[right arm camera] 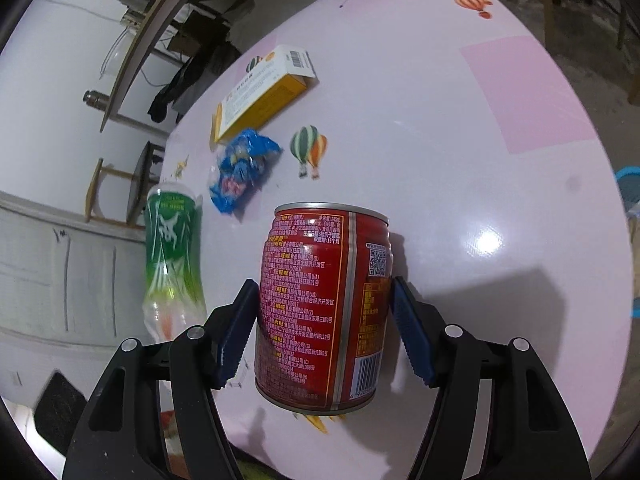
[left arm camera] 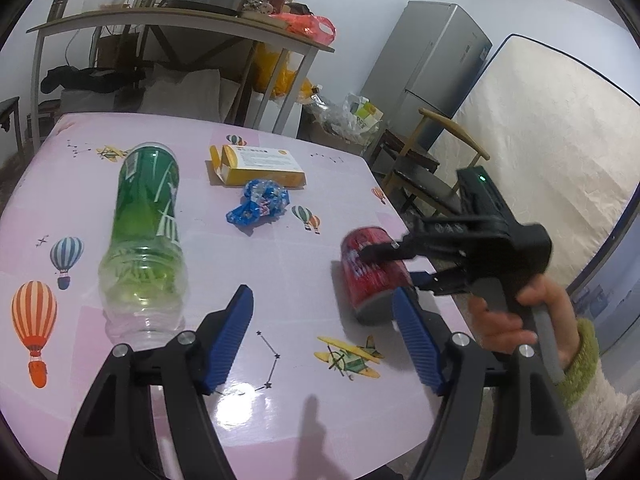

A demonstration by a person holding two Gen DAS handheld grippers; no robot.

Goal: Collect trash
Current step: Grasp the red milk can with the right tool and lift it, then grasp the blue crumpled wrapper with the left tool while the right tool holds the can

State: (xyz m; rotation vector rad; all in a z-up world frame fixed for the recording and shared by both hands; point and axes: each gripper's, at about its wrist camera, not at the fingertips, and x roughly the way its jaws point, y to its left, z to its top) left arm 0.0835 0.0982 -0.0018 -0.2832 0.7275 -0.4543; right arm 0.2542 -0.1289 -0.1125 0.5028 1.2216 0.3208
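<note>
Pink balloon-print table (left arm camera: pixel 280 272) carries the trash. The right hand-held gripper (right arm camera: pixel 324 328) is clenched on the red can (right arm camera: pixel 324 304); I'd lift it straight to avoid slipping. The left hand-held gripper (left arm camera: pixel 322 336) hangs released, empty. Beside lie an emptied green bottle (left arm camera: pixel 146 236), a yellow box (left arm camera: pixel 260 164) with its flap open, and a blue wrapper (left arm camera: pixel 260 202).
</note>
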